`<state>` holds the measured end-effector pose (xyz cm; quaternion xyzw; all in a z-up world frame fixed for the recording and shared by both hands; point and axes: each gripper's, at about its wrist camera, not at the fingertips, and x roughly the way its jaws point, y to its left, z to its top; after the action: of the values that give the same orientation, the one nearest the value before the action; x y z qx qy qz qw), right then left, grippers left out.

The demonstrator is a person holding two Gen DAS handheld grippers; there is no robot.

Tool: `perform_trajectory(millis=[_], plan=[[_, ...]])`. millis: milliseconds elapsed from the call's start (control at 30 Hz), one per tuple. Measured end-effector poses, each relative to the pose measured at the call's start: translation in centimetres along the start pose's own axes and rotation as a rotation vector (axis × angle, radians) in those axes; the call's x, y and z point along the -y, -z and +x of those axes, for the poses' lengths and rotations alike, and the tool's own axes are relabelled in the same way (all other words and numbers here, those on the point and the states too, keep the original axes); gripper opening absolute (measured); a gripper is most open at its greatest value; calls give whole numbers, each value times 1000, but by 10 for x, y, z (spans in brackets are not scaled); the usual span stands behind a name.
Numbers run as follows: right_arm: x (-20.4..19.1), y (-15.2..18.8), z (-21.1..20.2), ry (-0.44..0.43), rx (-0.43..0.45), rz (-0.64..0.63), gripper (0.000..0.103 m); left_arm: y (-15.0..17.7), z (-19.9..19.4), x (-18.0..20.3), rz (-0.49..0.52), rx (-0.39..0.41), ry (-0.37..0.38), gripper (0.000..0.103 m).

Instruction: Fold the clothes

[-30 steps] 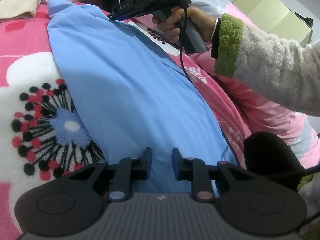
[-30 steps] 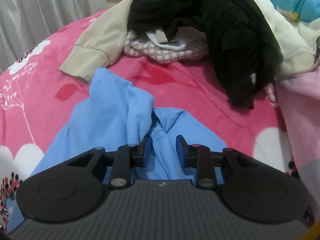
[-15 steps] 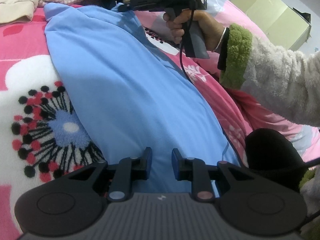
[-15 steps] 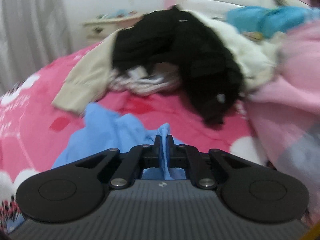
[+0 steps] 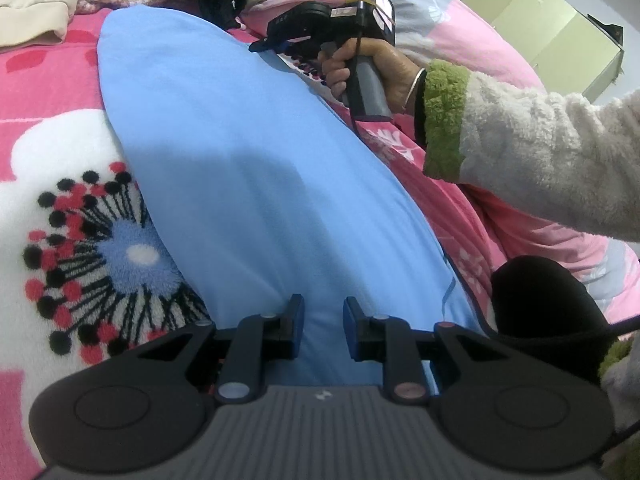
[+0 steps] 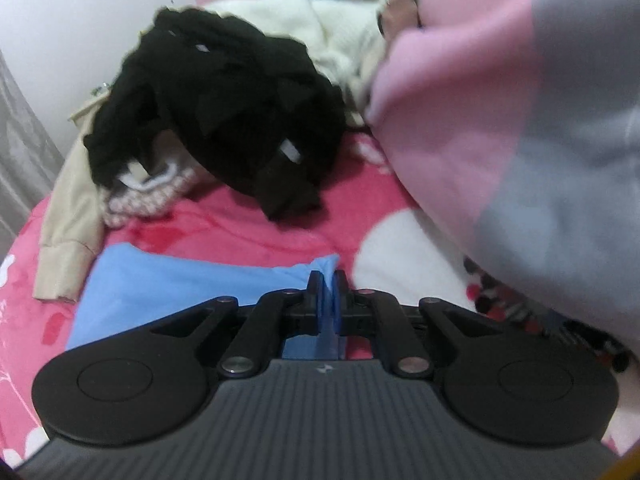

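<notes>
A light blue garment (image 5: pixel 256 168) lies stretched flat along the pink flowered bedspread (image 5: pixel 60 152). My left gripper (image 5: pixel 322 328) is open, its fingers resting over the garment's near end. My right gripper (image 6: pixel 328 292) is shut on a far corner of the blue garment (image 6: pixel 192 288) and holds it just above the bed. In the left wrist view the right gripper (image 5: pixel 260 46) shows at the garment's far right edge, held by a hand in a fleecy white sleeve.
A pile of clothes sits beyond the garment: a black top (image 6: pixel 224 120), a beige garment (image 6: pixel 68 216) and a pink-white knit (image 6: pixel 148 196). A pink and grey quilt (image 6: pixel 520 120) bulges on the right. A cabinet (image 5: pixel 552 24) stands past the bed.
My right gripper closed on the blue garment's crumpled far corner and drew it out to the right, so the garment now lies flatter and wider. The left gripper has stayed open in place.
</notes>
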<state>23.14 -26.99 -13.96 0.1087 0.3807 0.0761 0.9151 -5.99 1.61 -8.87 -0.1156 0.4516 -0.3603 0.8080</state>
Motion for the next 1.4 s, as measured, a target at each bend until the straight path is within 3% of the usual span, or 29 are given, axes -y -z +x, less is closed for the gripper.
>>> perform_trajectory(millis=[100, 200, 267, 333, 433, 500, 633, 833, 967, 1067, 1133, 1233, 1400], plan=[[6, -1, -6, 11, -6, 9, 20, 0, 0, -1, 0, 1, 2, 22], [9, -6, -30, 14, 34, 12, 21, 0, 2, -4, -7, 4, 8, 22], [11, -5, -51, -83, 43, 9, 21, 0, 3, -6, -11, 6, 11, 22], [11, 2, -62, -212, -22, -7, 21, 0, 3, -9, -13, 7, 15, 22], [13, 20, -58, -341, -197, -51, 20, -1, 4, -13, -18, 11, 20, 22], [19, 32, -49, -268, -277, -82, 15, -1, 3, -15, -22, 15, 23, 22], [28, 14, -62, -113, -208, -21, 20, 1, 3, -18, -36, 27, 28, 22], [-62, -17, -63, -258, -154, -216, 22, 4, 4, -22, -69, 40, 31, 23], [-120, -13, -5, -350, -250, -305, 22, 9, 3, -26, -85, 61, 28, 23], [-140, -7, 52, -322, -345, -280, 22, 11, 4, -29, -93, 71, 33, 23], [-142, -7, 71, -283, -317, -247, 17, 12, 4, -31, -99, 74, 40, 23], [-130, -22, 68, -204, -172, -95, 20, 10, 3, -37, -115, 69, 50, 23], [-96, -41, 9, -158, -14, -49, 20, 8, 3, -42, -105, 71, 48, 24]])
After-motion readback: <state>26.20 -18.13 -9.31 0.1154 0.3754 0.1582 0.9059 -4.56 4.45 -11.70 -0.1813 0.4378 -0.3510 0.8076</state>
